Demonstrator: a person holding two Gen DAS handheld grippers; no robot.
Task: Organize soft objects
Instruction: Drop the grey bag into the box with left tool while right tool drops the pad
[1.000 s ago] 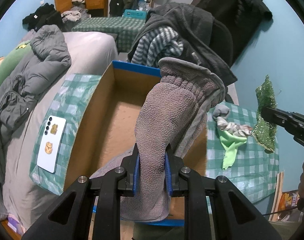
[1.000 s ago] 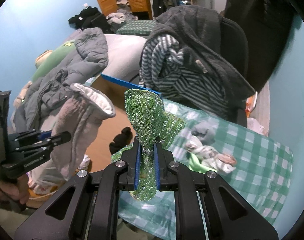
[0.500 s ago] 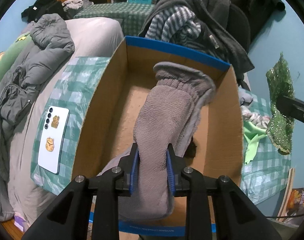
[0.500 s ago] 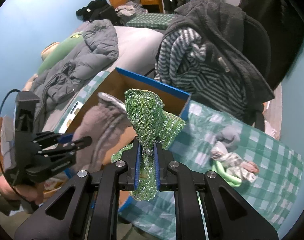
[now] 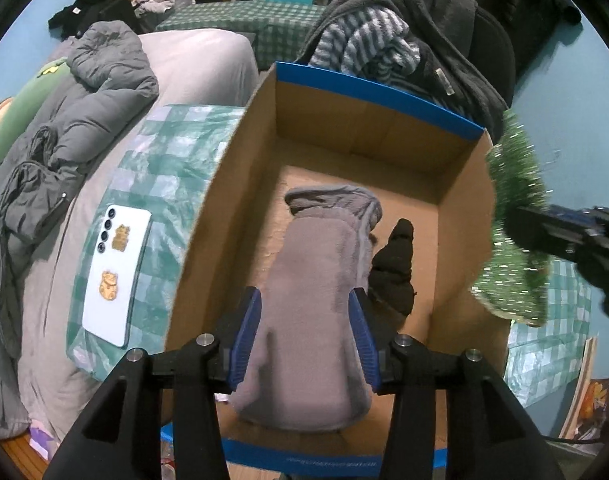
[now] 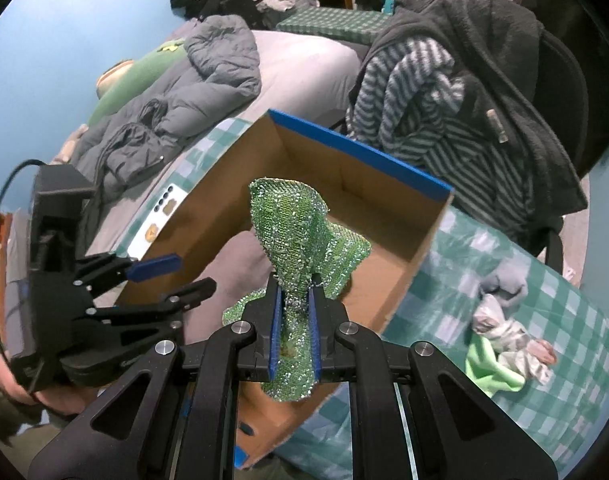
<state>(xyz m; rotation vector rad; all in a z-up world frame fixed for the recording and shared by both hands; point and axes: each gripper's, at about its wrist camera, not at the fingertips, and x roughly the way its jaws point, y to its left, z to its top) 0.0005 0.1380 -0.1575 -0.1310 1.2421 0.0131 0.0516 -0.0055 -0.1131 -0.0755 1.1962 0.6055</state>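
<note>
I see the box (image 5: 232, 184) filling the frame's centre, with the grey mitten (image 5: 316, 300) lying inside between my left gripper (image 5: 306, 330), whose jaws are opening off it. At right, my right gripper (image 6: 294, 320) pinches the green cloth (image 6: 292, 236)

White phone (image 5: 118, 274) on checked cloth (image 5: 172, 160); grey jacket (image 5: 68, 132) beside.

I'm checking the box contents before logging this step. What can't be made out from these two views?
- Left wrist view: the near floor of the cardboard box is covered by the grey mitten and the left gripper, whose jaws are opening around it.
- Left wrist view: the green sequin cloth is motion-blurred.
- Right wrist view: that cloth hides the box floor.
</note>
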